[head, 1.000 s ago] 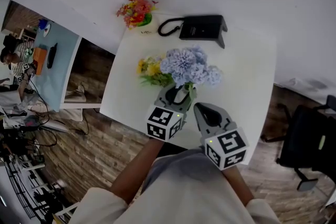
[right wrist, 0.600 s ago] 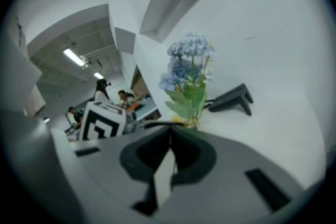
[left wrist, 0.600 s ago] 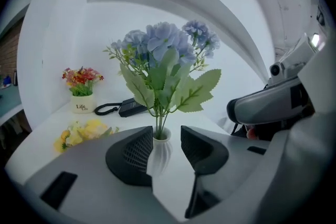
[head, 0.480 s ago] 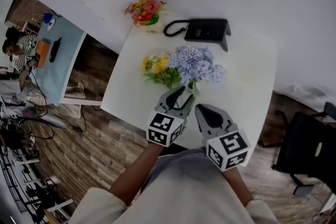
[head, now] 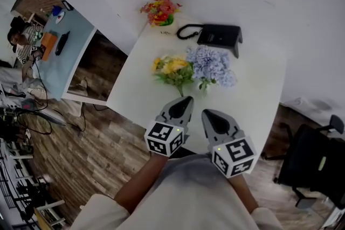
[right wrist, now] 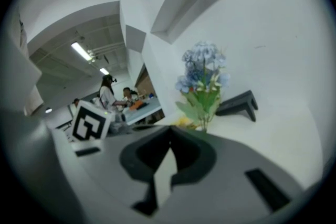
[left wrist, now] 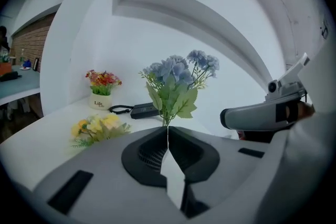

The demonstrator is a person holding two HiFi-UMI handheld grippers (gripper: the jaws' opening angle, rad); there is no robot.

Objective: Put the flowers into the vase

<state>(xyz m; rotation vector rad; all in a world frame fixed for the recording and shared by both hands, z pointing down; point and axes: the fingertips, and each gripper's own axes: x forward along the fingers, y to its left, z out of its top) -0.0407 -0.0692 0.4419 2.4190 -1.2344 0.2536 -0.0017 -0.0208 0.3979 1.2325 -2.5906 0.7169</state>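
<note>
Yellow flowers (head: 171, 68) lie flat on the white counter (head: 253, 94). In the head view their blooms sit up and to the left and the greenery trails back toward you; the stem end is too small to make out. Just to their right the blue flowers (head: 212, 64) stand upright. Their base hides behind the tools in both gripper views, so no vase shows, though one is likely there. Left tool (head: 184, 100) sits just below the yellow bunch, near it but apart. Its jaws have just been closing and are drawn together on nothing. The blue stem lines up with its tips in the left gripper view, yet the head view shows a gap. Right tool (head: 206, 114), jaws likewise together and empty, sits under the blue bunch, farther from the yellow. Your left hand is the nearer one. Next, by my reading: spread its jaws and reach forward and slightly left along the bunch's length, taking the stems, not the blooms.
</note>
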